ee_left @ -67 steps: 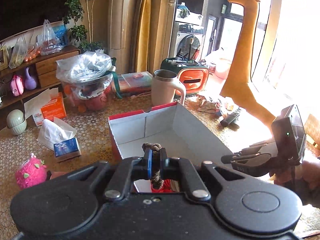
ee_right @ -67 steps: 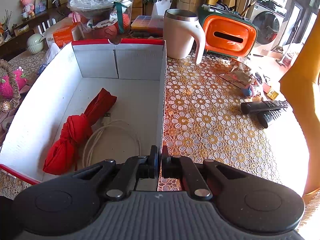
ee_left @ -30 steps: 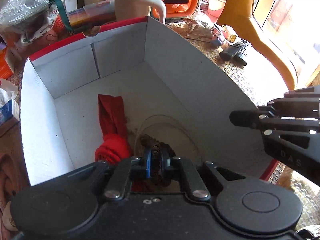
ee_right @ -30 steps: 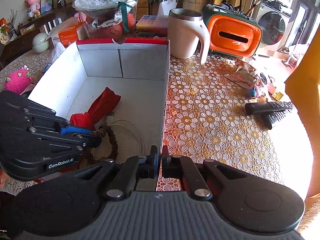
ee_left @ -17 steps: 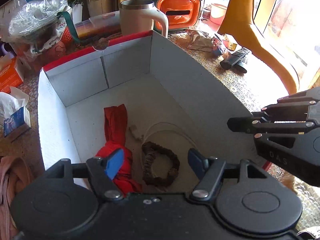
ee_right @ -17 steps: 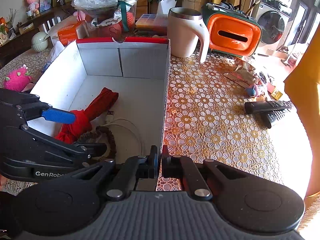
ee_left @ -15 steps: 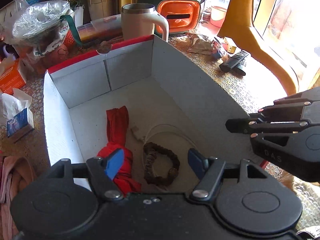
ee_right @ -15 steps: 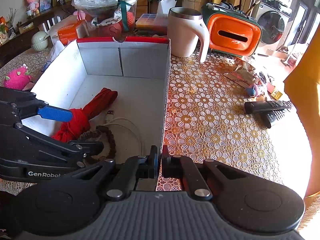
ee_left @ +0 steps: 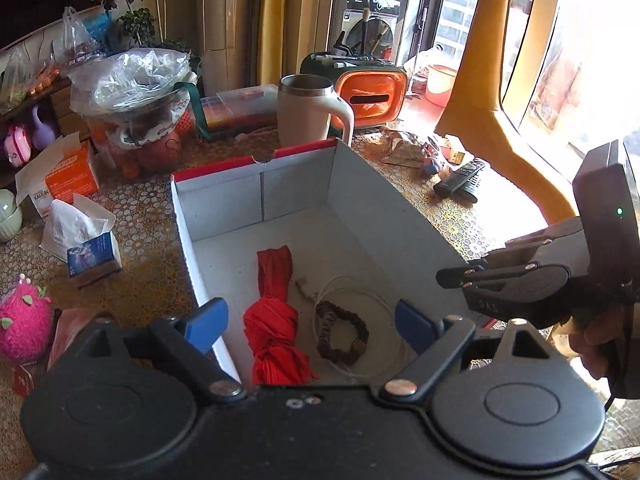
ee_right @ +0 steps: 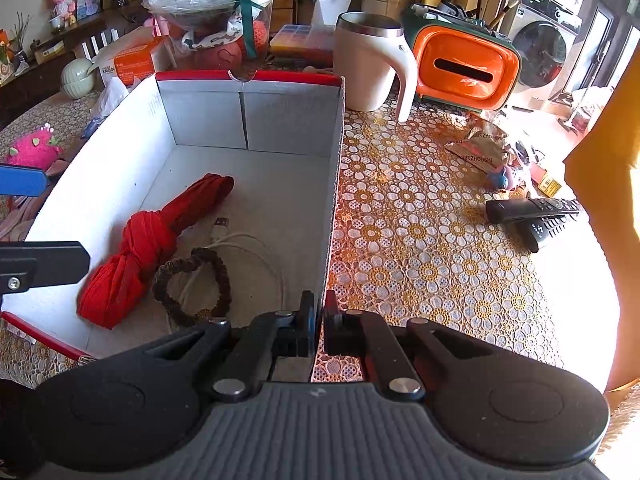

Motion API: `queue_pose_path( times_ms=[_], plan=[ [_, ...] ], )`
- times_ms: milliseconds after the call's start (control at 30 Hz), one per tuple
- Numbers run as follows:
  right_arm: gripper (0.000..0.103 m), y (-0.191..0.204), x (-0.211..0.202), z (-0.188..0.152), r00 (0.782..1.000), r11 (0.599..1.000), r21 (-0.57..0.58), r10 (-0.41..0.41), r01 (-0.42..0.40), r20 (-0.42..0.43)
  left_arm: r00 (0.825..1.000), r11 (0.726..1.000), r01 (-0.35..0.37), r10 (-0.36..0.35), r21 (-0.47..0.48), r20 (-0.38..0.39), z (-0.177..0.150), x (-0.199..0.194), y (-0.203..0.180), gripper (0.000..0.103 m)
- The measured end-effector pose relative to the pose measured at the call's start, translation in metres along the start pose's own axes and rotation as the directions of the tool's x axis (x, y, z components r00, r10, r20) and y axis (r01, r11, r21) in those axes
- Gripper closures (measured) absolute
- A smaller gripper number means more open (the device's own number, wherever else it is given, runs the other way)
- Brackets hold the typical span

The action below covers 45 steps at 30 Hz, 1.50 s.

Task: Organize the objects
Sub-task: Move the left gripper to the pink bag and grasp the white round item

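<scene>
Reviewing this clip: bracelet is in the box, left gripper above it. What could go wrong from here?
1. The right gripper is shut on the box wall; a pull might tip or drag it.
2. The bracelet lies on the white cable, so later picks might snag both.
3. The left gripper, its jaws opening with nothing between them, hangs over the box's near wall and might clip it.

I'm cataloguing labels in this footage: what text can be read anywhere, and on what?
"KAIXIN", partly cut off, on the orange tissue box.
"EZHOUSHI", the readable part, on the crumpled snack wrapper.
"OAS", reading uncertain, on the right claw.
Print on the blue tissue pack and the remote controls: too small to read.
</scene>
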State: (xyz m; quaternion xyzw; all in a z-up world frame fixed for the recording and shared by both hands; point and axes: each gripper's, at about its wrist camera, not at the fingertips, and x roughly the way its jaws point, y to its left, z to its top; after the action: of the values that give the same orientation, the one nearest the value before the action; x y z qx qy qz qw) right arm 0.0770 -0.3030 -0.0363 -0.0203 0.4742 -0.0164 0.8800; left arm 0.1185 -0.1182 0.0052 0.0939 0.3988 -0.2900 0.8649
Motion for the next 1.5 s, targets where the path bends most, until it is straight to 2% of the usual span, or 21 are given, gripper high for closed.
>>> queue_pose_path(
  times_ms=[167,467,700,833,967,1133,1267,1333,1400,1500],
  plan=[
    [0.100,0.000,0.000,0.001,1.000,1.000,0.000,-0.003,0.003,-0.002,0.998,0.998,-0.061,0.061,-0.027,0.027,-0.011,-0.023,0.024,0.002],
    [0.100,0.001,0.000,0.000,1.000,1.000,0.003,-0.009,0.009,-0.007,0.981,0.974,-0.187,0.191,-0.128,0.018,-0.038,-0.048,0.091,0.001],
    [0.100,0.005,0.000,0.000,1.000,1.000,-0.004,-0.026,0.026,-0.011,0.960,0.941,-0.280,0.279,-0.190,-0.032,-0.062,-0.042,0.135,0.001],
    [0.100,0.006,0.000,0.000,0.999,1.000,-0.005,-0.031,0.031,-0.014,0.944,0.924,-0.329,0.328,-0.195,-0.042,-0.071,-0.032,0.148,0.001],
    [0.100,0.008,0.000,0.001,0.999,0.999,-0.011,-0.041,0.041,-0.017,0.935,0.920,-0.352,0.352,-0.174,-0.031,-0.081,-0.024,0.152,0.002],
    [0.100,0.010,0.000,0.001,0.999,0.999,-0.014,-0.047,0.047,-0.020,0.934,0.924,-0.354,0.356,-0.143,-0.016,-0.087,-0.012,0.149,0.011],
    [0.100,0.011,0.000,0.001,0.998,0.999,-0.016,-0.051,0.051,-0.021,0.942,0.929,-0.334,0.335,-0.157,-0.023,-0.089,-0.003,0.151,0.030],
    [0.100,0.011,0.000,0.000,0.998,0.998,-0.018,-0.052,0.052,-0.021,0.945,0.932,-0.327,0.328,-0.159,-0.022,-0.090,0.001,0.151,0.031],
    [0.099,0.011,0.000,0.000,0.998,0.999,-0.018,-0.052,0.051,-0.021,0.949,0.936,-0.315,0.315,-0.158,-0.027,-0.090,0.005,0.150,0.042],
    [0.099,0.012,0.000,0.000,0.998,0.999,-0.018,-0.051,0.051,-0.021,0.954,0.942,-0.298,0.295,-0.152,-0.042,-0.092,0.013,0.149,0.049]
  ],
)
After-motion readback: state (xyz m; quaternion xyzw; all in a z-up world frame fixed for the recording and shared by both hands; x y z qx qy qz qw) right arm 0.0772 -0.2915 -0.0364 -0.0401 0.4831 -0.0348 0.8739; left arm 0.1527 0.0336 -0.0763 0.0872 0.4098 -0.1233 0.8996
